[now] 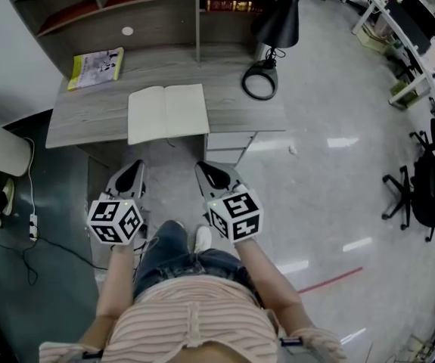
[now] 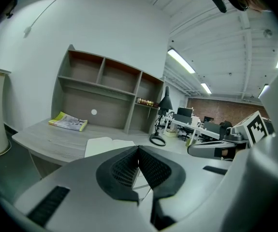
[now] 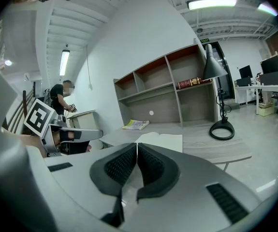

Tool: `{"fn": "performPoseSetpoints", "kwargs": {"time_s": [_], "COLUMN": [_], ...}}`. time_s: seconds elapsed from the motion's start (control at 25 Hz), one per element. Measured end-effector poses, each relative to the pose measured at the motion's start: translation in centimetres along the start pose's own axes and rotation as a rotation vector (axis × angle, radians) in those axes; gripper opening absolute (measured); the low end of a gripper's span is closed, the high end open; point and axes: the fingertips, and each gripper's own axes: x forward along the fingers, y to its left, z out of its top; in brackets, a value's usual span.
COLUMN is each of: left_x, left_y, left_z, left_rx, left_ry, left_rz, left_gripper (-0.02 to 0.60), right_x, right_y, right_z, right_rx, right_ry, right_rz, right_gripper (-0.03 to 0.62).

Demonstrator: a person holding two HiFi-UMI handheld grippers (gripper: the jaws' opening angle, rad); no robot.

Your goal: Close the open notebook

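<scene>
Notebook open and flat on the desk, pages up, at the desk's front edge, near its middle. Left gripper off the desk, just in front of its front edge, before the notebook's left page. Jaws shut together, pads touching at the tips, nothing between. Right gripper likewise in front of the desk, before the notebook's right page. Jaws pressed together, nothing held. Both apart from the notebook.

Yellow booklet at the desk's back left, well apart from the notebook. Black lamp at the desk's back right, ring base resting on the top. Shelf along the desk's back, with a row of books in its right bay. Black chairs on the floor, well right of the desk.
</scene>
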Motion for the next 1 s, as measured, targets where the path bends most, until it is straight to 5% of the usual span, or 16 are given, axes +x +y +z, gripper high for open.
{"fn": "performPoseSetpoints", "kwargs": {"time_s": [1.0], "left_x": [12.5], "left_y": [16.1], "left_z": [2.4], "left_rx": [-0.041], "left_ry": [0.1], "left_rz": [-0.017], "left_gripper": [0.011], "right_x": [17.8], "right_y": [-4.8], "right_z": [2.2], "right_rx": [0.058], "right_ry": [0.131], "right_rz": [-0.099], "right_gripper": [0.018]}}
